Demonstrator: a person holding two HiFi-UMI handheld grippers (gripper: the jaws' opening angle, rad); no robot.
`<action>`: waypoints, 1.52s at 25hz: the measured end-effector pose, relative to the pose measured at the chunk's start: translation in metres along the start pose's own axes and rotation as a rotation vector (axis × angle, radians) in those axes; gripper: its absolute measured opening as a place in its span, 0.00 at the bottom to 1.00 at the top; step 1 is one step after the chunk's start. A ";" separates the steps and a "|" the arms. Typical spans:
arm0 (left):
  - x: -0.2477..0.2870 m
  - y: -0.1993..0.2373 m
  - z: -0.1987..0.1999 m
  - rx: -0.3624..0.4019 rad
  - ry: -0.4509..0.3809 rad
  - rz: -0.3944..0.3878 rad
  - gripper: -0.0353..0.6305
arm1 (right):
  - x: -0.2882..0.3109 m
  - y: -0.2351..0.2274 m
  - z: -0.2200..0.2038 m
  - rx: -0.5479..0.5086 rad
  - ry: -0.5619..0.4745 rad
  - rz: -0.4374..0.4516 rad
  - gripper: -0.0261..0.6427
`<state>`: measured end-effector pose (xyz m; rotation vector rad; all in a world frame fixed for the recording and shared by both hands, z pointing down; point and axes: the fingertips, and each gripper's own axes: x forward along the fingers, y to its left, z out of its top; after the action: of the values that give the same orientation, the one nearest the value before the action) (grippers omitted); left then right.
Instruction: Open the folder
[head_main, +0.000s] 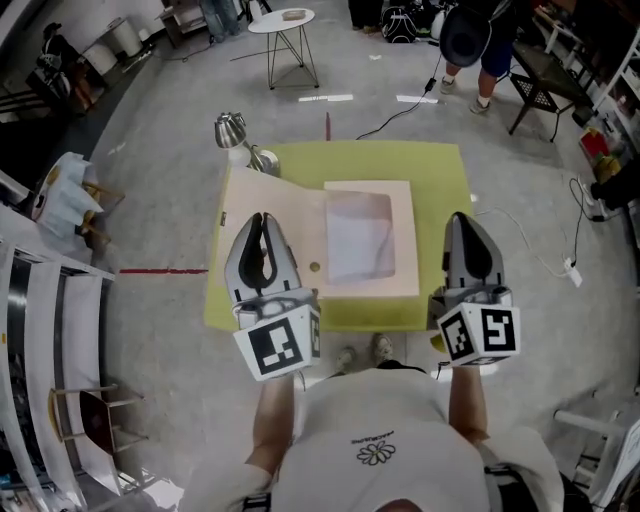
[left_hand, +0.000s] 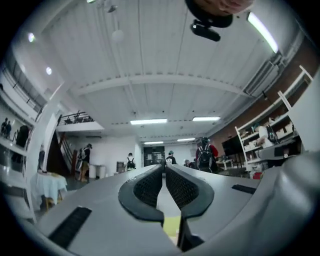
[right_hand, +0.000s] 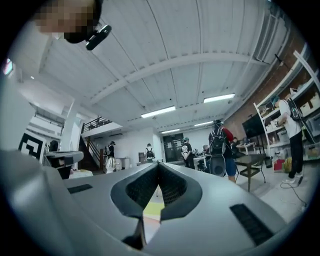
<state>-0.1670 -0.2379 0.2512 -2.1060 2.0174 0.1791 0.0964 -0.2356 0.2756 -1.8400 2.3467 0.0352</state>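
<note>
On the left, a small silver lamp stands at the upper left corner of the green table. Just below it in the picture is my left gripper. I hold it up over the table. Its two jaws are pressed together and there is nothing between them. In the middle of the picture the folder lies on the table. It looks open already. Its cover is swung out to the left, partly hidden under my left gripper. White paper shows inside the right half. So I think the job is done, or very nearly. I cannot tell if the cover lies fully flat, so I may only need to check that. Opened like this, the folder is longest from left to right. Its fold runs from top to bottom, and the cover points to the left. On the right is my right gripper, up over the table's right edge. Its jaws are closed and hold nothing.
</note>
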 end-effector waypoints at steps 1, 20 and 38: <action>0.000 -0.011 0.005 0.012 -0.023 -0.001 0.10 | -0.001 0.008 -0.002 -0.032 0.001 0.005 0.06; -0.028 -0.075 -0.046 0.069 0.090 -0.119 0.08 | -0.017 0.055 -0.061 -0.181 0.114 0.060 0.06; -0.036 -0.071 -0.052 0.024 0.112 -0.090 0.08 | -0.025 0.057 -0.067 -0.167 0.130 0.084 0.06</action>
<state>-0.1016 -0.2130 0.3155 -2.2330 1.9684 0.0217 0.0398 -0.2055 0.3403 -1.8676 2.5807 0.1295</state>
